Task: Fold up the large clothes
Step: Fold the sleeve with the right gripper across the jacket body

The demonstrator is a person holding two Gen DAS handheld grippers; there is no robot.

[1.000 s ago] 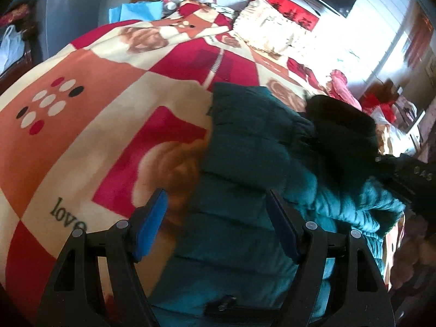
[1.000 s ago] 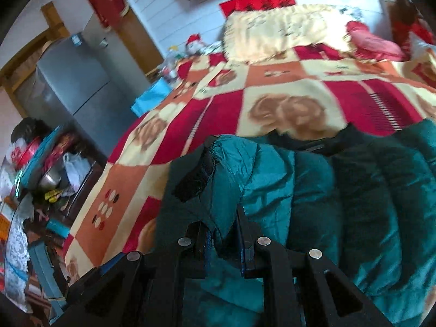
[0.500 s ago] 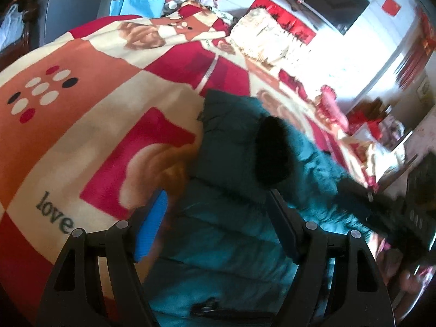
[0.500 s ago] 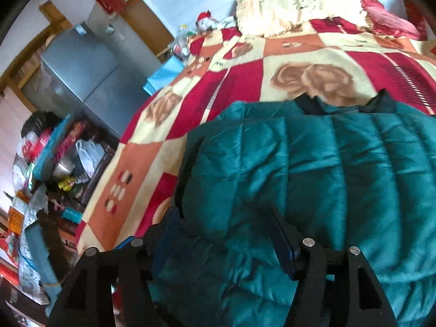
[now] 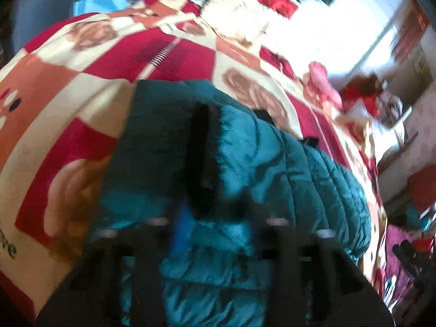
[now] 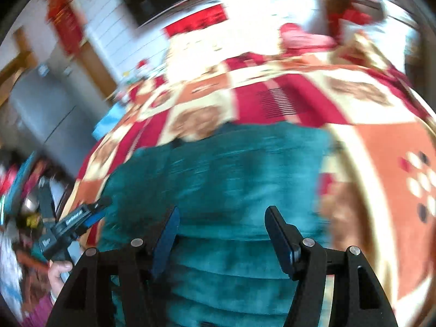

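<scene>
A teal puffer jacket [image 5: 272, 177] lies on the bed's red, cream and orange blanket [image 5: 68, 81], one side folded over and showing a dark lining strip [image 5: 201, 150]. My left gripper [image 5: 215, 220] is blurred at its near edge, jaws closing on a fold of the jacket. In the right wrist view the jacket [image 6: 218, 169] spreads below my right gripper [image 6: 222, 220], which hangs open over it with nothing between its fingers. The left gripper [image 6: 103, 204], held in a hand [image 6: 58, 269], shows at the jacket's left edge.
A cream pillow [image 5: 237, 16] and pink cloth [image 5: 321, 81] lie at the bed's far end. A grey cabinet [image 6: 41, 117] and cluttered shelves [image 6: 16, 190] stand left of the bed. Bare blanket [image 6: 368, 141] stretches right of the jacket.
My right gripper let go of the jacket fold, opened and swept right across the jacket. My left gripper moved onto the jacket and its jaws narrowed on the fabric.
</scene>
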